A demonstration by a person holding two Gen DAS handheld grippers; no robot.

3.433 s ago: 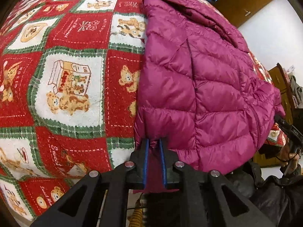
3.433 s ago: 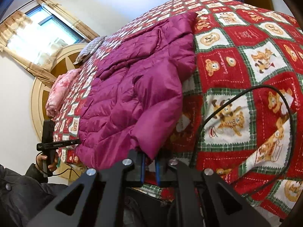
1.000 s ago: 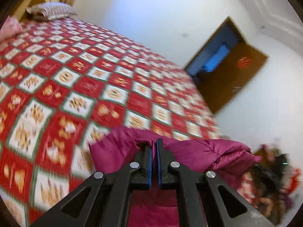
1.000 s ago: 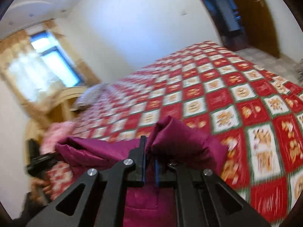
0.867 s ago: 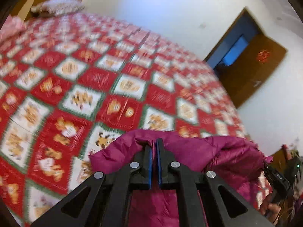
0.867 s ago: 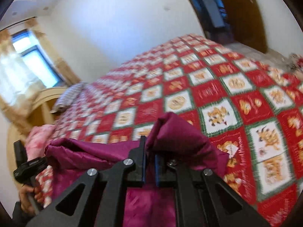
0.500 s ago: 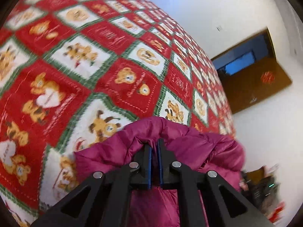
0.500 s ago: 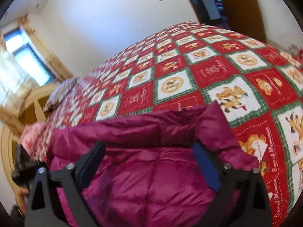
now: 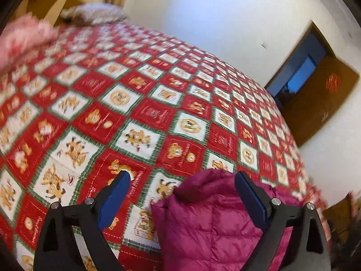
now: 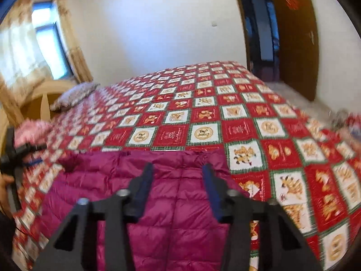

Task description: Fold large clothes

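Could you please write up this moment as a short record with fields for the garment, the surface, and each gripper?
garment: magenta puffer jacket, lying on the bed's near edge
surface: red bear-patterned quilt
left gripper: jaws opening, jacket corner between them, pads not touching it
right gripper: above the jacket, jaws closing, nothing gripped
background: pillow at the headboard, open door

Left claw [image 9: 182, 180] with jaws opening, nothing pressed between them, magenta padded jacket [image 9: 216, 223] lying under its right finger, red checked bedspread [image 9: 140, 113] ahead, pillow [image 9: 92, 14] far beyond
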